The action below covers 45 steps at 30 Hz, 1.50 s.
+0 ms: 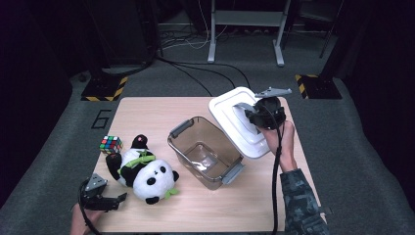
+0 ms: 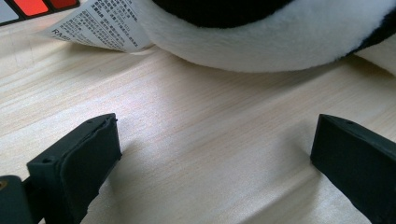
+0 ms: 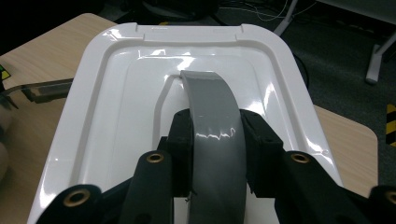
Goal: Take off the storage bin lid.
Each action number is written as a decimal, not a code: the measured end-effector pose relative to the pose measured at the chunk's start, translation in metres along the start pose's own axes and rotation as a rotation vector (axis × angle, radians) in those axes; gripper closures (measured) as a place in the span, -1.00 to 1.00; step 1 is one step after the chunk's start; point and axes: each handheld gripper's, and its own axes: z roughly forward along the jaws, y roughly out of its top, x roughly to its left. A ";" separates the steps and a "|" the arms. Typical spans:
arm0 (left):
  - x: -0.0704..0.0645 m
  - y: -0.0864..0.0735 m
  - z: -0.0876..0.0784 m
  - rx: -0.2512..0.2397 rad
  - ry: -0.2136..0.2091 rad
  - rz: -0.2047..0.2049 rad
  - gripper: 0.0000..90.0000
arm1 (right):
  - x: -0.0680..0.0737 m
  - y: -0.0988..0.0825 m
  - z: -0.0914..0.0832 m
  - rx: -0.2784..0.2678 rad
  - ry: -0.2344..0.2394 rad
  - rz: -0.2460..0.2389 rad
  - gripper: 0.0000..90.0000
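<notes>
A white box lid (image 1: 235,115) with a grey handle (image 3: 212,121) is tilted above the table's right rear part, beside the clear brown storage box (image 1: 205,152). My right gripper (image 1: 252,115) is shut on that handle, its jaws pressing on both sides (image 3: 215,140). A stuffed panda (image 1: 144,171) lies on the wooden table (image 1: 220,205) at the left. My left gripper (image 1: 117,200) rests low at the front left, just short of the panda, open with bare wood between its jaws (image 2: 210,149). The panda's white fur (image 2: 261,37) and its label (image 2: 100,23) lie ahead of them.
A colour cube (image 1: 111,144) sits at the table's left edge behind the panda. The box has grey latches at two ends. Dark floor with cables, a frame's legs and striped stands lies beyond the table.
</notes>
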 end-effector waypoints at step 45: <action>0.000 0.000 0.000 -0.004 0.005 0.001 -0.97 | -0.066 -0.034 0.038 0.050 -0.169 0.198 0.49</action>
